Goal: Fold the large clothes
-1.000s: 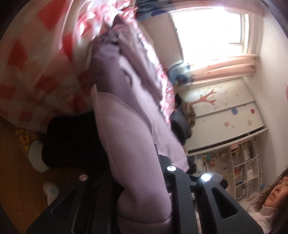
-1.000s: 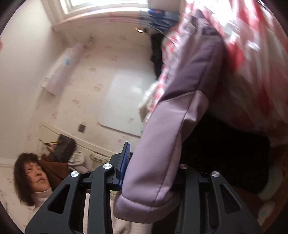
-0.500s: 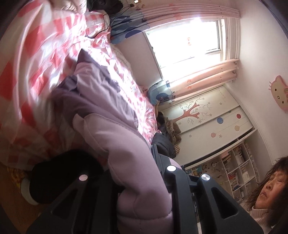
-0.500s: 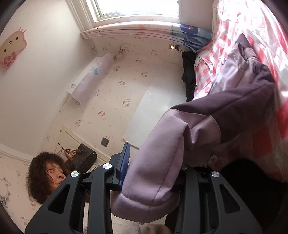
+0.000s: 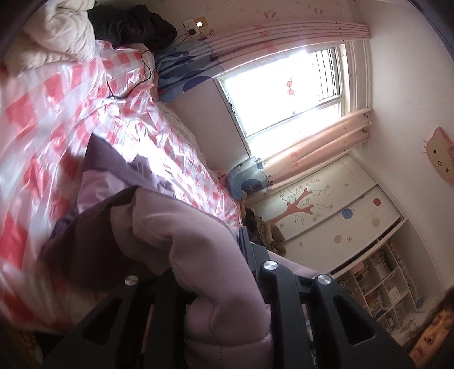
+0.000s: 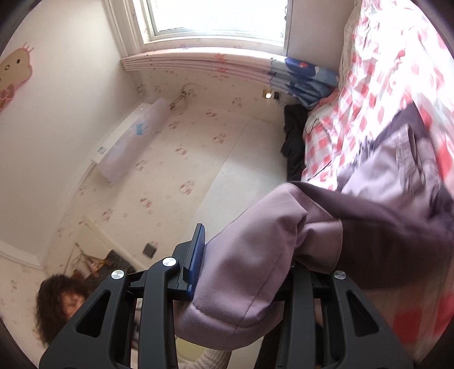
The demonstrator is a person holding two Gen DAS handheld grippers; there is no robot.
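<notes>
As seen from the left wrist, our left hand-held gripper [image 5: 215, 286] clamps the padded hem of the lilac coat [image 5: 181, 244], whose far part lies on the bed [image 5: 42, 119]; black clothes [image 5: 130, 25] and a cable [image 5: 147, 71] sit well beyond.

From the right wrist, our right hand-held gripper [image 6: 244, 269] grips another hem section. We judge the fold barely begun, nothing obstructing.

We note a bright window [image 5: 286, 88] with pink curtains [image 5: 320, 139], a bed under a pink checked cover [image 5: 56, 113], a white wardrobe painted with a tree [image 5: 326, 210], a bookshelf [image 5: 386, 283], and patterned wallpaper [image 6: 170, 159].
</notes>
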